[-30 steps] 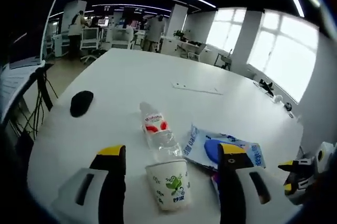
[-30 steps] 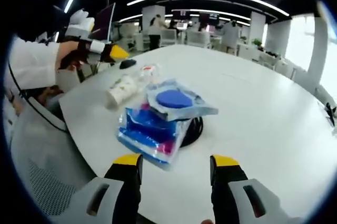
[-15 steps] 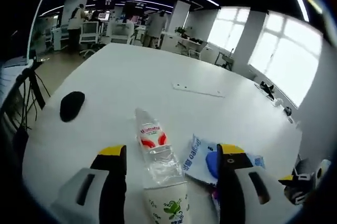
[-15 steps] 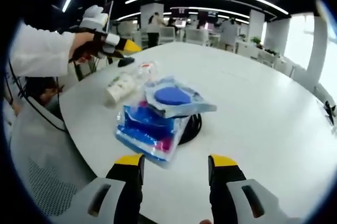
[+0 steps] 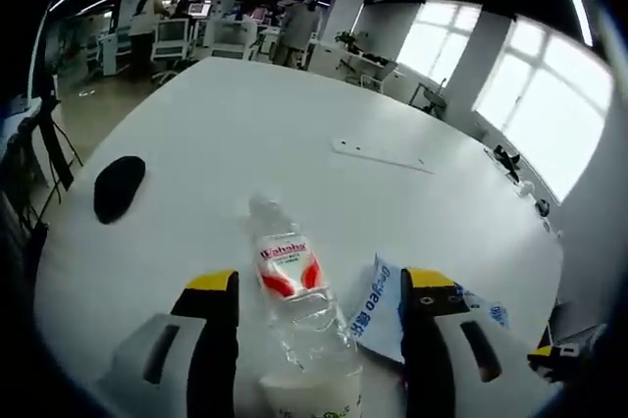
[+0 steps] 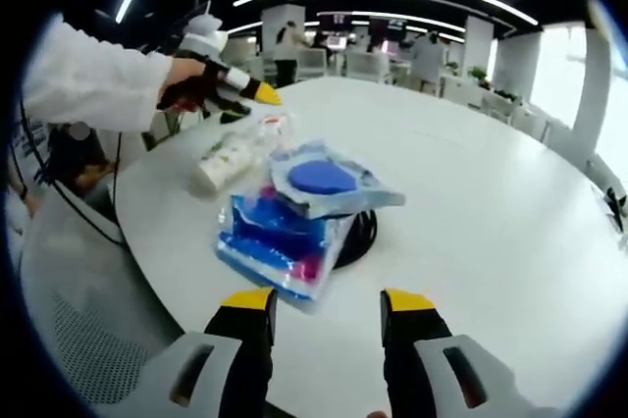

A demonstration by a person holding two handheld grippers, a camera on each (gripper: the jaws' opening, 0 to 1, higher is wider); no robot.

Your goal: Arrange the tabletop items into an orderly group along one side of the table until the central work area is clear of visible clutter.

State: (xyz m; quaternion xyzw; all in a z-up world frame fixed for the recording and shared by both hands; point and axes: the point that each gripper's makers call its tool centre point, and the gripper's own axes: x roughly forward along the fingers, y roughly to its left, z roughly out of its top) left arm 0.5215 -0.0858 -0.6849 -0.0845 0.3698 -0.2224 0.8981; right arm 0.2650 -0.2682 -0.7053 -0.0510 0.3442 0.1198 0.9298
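While your left gripper (image 5: 309,286) hangs with jaws apart over the water bottle (image 5: 294,286) and paper cup (image 5: 306,398), a black mouse (image 5: 119,187) sits well apart, so grouping seems unfinished; your right gripper (image 6: 324,302), also apart and empty, faces stacked blue packets (image 6: 294,222) over a black ring (image 6: 361,234)

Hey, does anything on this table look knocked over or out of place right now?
Yes. The water bottle lies on its side between the left gripper's open jaws, its base pushed into a tipped paper cup. The plastic packets are stacked crookedly.
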